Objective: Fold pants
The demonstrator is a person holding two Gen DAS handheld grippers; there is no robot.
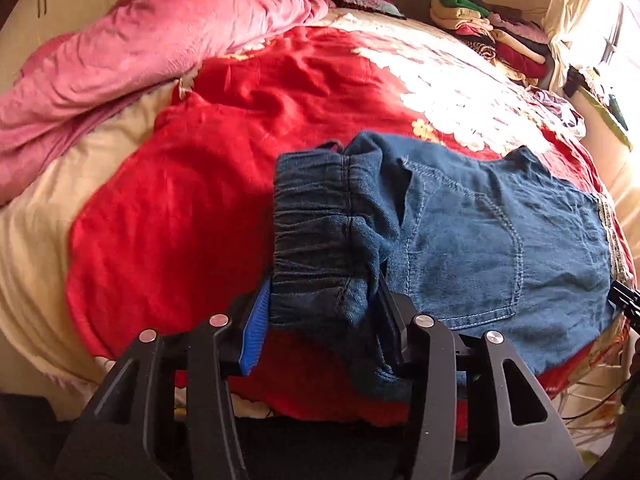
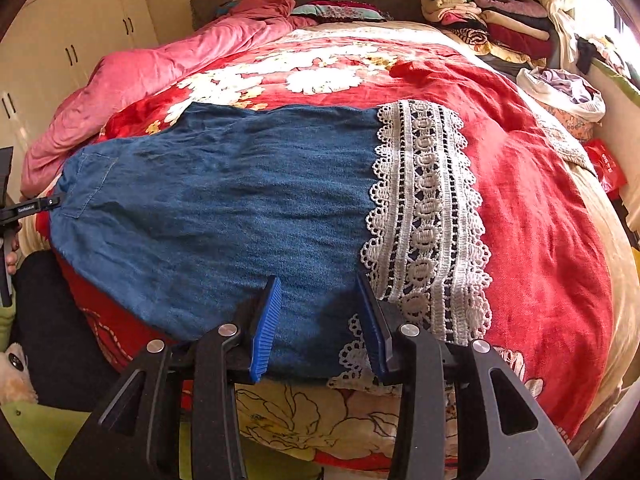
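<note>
Blue denim pants [image 2: 224, 208] with a white lace hem [image 2: 424, 216] lie flat across the red bedcover [image 2: 540, 216]. In the left wrist view the pants' elastic waistband [image 1: 316, 240] sits bunched between the blue pads of my left gripper [image 1: 320, 320]; the jaws stand wide with cloth between them, and the back pocket [image 1: 476, 256] lies to the right. My right gripper [image 2: 320, 316] is open, its pads over the leg's near edge just left of the lace.
A pink quilt [image 1: 132, 52] lies along the bed's left side. Stacks of folded clothes [image 2: 492, 16] sit at the far right by the headboard. A wardrobe [image 2: 72, 40] stands to the left. The bed's near edge is just below the grippers.
</note>
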